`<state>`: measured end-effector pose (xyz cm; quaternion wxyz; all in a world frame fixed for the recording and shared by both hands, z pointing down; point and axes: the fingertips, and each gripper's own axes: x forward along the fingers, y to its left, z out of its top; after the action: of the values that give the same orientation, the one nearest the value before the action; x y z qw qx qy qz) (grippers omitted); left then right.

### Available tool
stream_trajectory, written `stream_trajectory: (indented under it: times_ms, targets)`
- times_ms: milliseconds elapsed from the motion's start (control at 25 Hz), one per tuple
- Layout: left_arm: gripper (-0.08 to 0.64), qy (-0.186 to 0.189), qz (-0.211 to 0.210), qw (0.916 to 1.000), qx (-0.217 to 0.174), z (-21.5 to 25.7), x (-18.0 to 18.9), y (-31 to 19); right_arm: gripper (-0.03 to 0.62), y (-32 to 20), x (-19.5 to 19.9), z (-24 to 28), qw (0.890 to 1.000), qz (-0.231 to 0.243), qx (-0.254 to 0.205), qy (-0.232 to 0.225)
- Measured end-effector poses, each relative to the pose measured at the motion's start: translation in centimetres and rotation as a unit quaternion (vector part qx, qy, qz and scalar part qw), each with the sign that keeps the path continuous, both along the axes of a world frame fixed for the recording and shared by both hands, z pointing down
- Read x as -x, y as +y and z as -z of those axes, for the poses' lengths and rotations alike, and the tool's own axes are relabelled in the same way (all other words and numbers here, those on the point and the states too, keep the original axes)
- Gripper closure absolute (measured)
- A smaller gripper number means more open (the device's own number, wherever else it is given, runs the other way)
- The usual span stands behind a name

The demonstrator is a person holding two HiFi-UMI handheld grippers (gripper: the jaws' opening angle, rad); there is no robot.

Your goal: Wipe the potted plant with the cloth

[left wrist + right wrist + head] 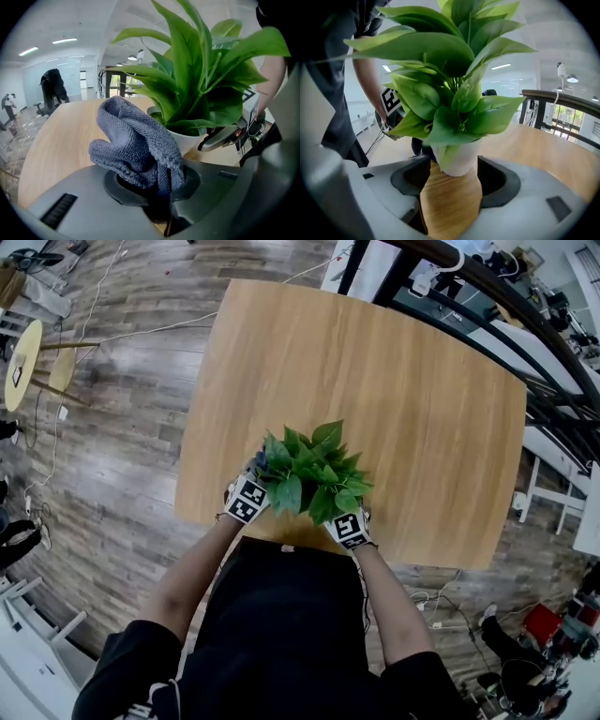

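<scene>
A person stands at the near edge of a wooden table with a gripper on either side of a potted plant, which sits close to that edge, right in front of them.

The right gripper has its jaws wide on either side of the plant's white pot. There is a gap at each pad, so nothing is gripped. The left gripper has its jaws clamped on a bunched grey cloth. The cloth's loose fold rises above the jaws, just beside the lowest leaves and apparently short of touching them.

The step in hand looks like the approach to the first wipe. It is likely to go best if the right jaws close gently on the pot first: the pot looks light and top-heavy under its foliage, and it stands near the table's edge, where a sideways push could slide it or tip it.

The left gripper should then lead with the free fold of cloth, not the hard jaw tips. Stroking each leaf from stem toward tip with light pressure lets the blade bend without creasing or tearing. Starting on the outer leaves nearest the cloth keeps the gripper out of the crowded centre.
</scene>
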<state>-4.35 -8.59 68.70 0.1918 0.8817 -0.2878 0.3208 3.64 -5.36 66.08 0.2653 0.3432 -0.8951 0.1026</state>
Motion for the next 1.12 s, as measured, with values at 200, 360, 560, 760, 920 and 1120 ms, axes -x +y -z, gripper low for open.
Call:
stream_trajectory:
  times_ms: [200,360,560,760,920,1120]
  targets:
    - [0.468,-0.014,-0.026,0.9996,0.006,-1.1,0.0,1.2,0.302,0.0,0.9,0.2,1.000,-0.008,-0.007,-0.009]
    - [0.468,-0.026,-0.065,0.9972,0.027,-1.0,-1.1,2.8,0.302,-0.5,1.0,0.8,1.000,-0.021,-0.008,-0.007]
    - [0.468,-0.034,-0.097,0.9940,0.038,-0.9,-2.6,4.8,0.302,-0.5,0.8,0.6,0.999,-0.043,0.004,-0.026]
    - [0.467,0.000,-0.077,0.9957,0.053,-1.0,-2.8,5.2,0.303,0.1,1.2,0.7,0.999,-0.045,0.013,-0.027]
    - [0.466,-0.032,-0.087,0.9952,0.034,-0.9,-1.6,3.7,0.302,2.7,1.5,0.0,1.000,0.008,0.022,-0.016]
    - [0.466,-0.069,-0.144,0.9872,0.007,-1.2,-0.9,3.3,0.302,1.0,-1.1,-0.3,0.999,-0.026,0.019,0.000]
